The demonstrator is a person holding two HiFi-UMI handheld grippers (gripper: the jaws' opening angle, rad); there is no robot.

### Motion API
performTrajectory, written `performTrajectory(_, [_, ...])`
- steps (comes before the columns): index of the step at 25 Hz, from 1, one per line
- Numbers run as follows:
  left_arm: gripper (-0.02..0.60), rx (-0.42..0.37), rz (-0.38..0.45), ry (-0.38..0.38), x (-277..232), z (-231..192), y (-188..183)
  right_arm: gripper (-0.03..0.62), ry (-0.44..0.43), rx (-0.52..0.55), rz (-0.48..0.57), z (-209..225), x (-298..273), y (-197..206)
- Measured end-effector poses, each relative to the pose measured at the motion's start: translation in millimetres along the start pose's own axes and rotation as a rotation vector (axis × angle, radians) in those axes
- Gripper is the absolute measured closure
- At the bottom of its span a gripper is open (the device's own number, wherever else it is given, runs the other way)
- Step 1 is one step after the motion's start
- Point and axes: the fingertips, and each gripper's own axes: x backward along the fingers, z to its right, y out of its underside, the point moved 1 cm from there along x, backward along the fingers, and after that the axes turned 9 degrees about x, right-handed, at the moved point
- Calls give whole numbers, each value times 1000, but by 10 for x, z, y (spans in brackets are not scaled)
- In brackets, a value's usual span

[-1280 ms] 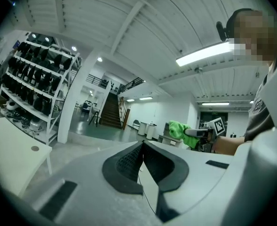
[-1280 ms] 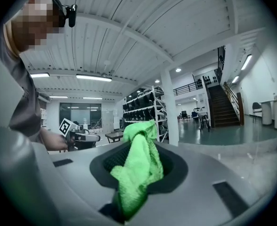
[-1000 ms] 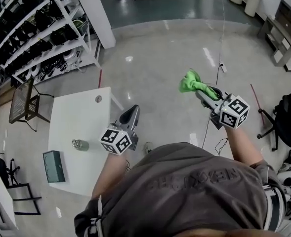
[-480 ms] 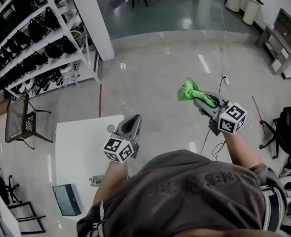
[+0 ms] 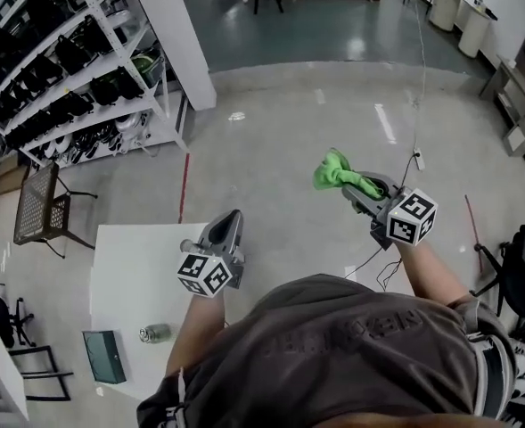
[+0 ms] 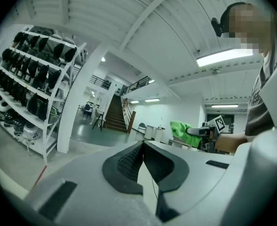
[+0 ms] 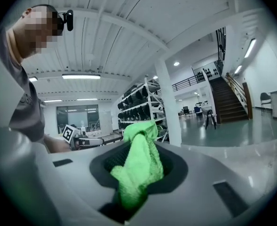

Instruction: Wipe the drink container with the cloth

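A small metallic drink can (image 5: 155, 333) lies on its side on the white table (image 5: 137, 266) at the lower left of the head view. My left gripper (image 5: 228, 227) is held in the air above the table's right edge, shut and with nothing in it; its pads (image 6: 139, 160) meet. My right gripper (image 5: 356, 185) is raised over the floor at the right, shut on a bright green cloth (image 5: 335, 172). The green cloth (image 7: 139, 166) bunches out of the jaws in the right gripper view. Both grippers are well away from the can.
A dark green box (image 5: 104, 357) lies on the table near the can. A mesh chair (image 5: 37, 208) stands left of the table. Tall white shelving (image 5: 75, 52) with dark gear fills the upper left. A white pillar (image 5: 168, 25) and a cable (image 5: 382, 261) on the glossy floor are ahead.
The head view has shifted, so the table and can now sit lower left. Both grippers stay raised and shut; the right one still holds the cloth.
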Motion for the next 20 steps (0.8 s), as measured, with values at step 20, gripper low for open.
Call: performTrajectory(20, [577,4,213,-459,1580,-314,-65,516,-633,197,-24,-1533,-1786,-304])
